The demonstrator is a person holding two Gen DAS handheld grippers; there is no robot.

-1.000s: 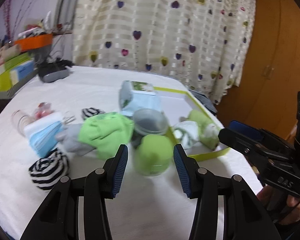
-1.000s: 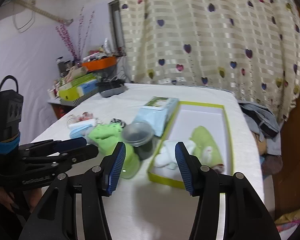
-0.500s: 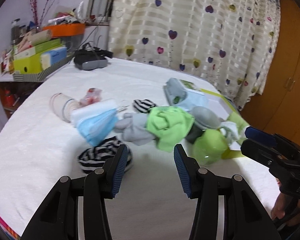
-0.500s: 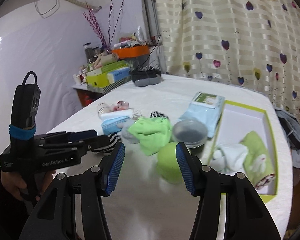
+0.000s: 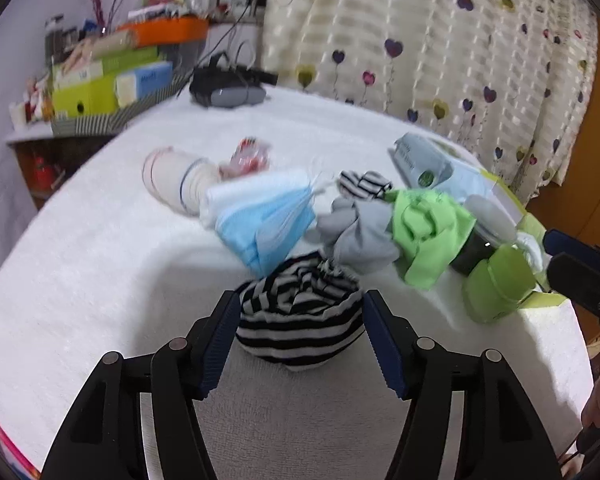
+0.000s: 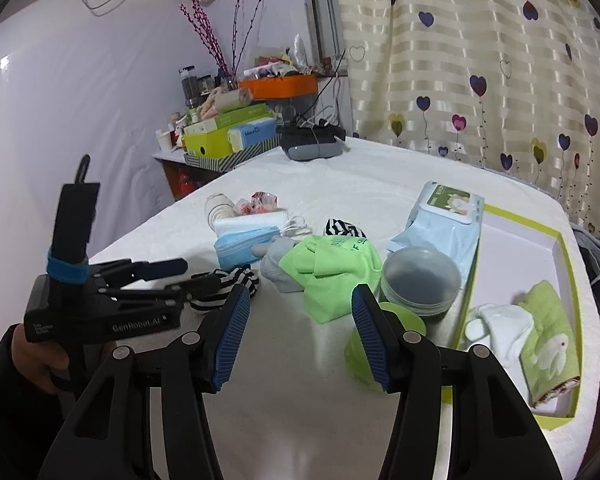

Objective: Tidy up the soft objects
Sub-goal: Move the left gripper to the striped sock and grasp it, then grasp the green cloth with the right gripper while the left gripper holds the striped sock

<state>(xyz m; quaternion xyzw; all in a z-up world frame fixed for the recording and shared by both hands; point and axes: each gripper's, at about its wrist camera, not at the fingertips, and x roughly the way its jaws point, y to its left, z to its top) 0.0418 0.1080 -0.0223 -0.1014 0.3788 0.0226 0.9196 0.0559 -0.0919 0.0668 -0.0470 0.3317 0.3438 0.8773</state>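
White towelling covers the table (image 6: 332, 400), and a heart-patterned curtain (image 6: 500, 80) hangs behind it. Nearest the front edge, a rolled black-and-white striped sock (image 5: 300, 320) is bracketed by the left gripper (image 5: 298, 338); its jaws have just been opening and now stand wide on either side of the roll, whether the pads touch the fabric cannot be told, so no grip is judged to be made yet. Just beyond lie a grey sock (image 5: 360, 236), a bright green cloth (image 5: 428, 228), a stack of blue face masks (image 5: 264, 220), a second striped sock (image 5: 364, 184) and a pale rolled sock (image 5: 172, 180), all loose on the table. The right gripper (image 6: 298, 338) is held open and empty above bare towelling, near a green cup (image 6: 364, 352) and a lidded grey tub (image 6: 420, 284). At the right, a green-edged box (image 6: 564, 240) already holds a white sock (image 6: 500, 328) and a green rabbit-print towel (image 6: 548, 352). By this evidence the sorting is judged to be only begun: two soft items are stowed, and at least six are left outside the box.
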